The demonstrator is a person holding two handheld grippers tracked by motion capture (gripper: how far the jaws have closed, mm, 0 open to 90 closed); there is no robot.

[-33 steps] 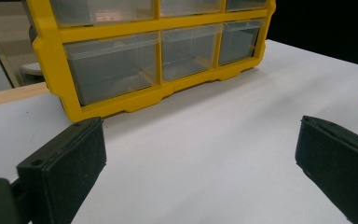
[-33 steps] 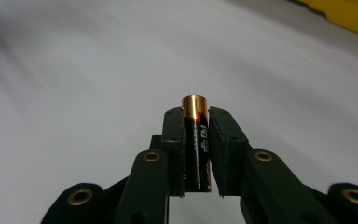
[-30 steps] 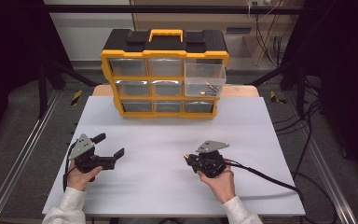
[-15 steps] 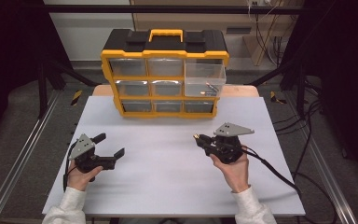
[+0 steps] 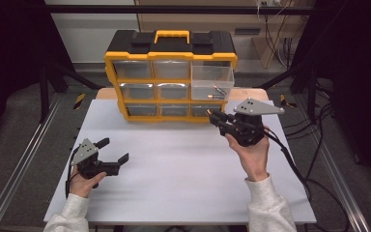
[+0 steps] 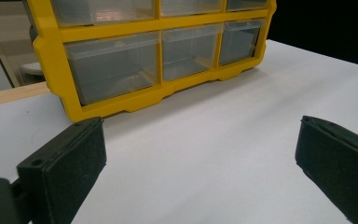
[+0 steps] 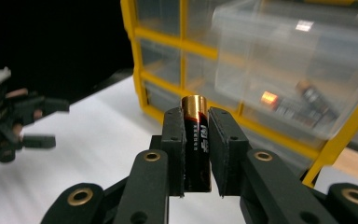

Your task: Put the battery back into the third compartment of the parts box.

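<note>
I have the right gripper (image 7: 196, 154) clamped on a battery (image 7: 196, 140), upright between its pads and just short of the pulled-out drawer (image 5: 212, 81) ahead for dropping in, while my left gripper (image 5: 111, 151) rests wide open and empty on the bench (image 5: 183, 159).

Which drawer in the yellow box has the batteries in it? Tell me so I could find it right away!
Find the yellow organizer at the far end of the white table. Look down its right-hand column to the pulled-out drawer, which juts toward you. All its neighbours are pushed in flush; this one has batteries lying in it, and the right gripper holds another battery just in front of it.
</note>
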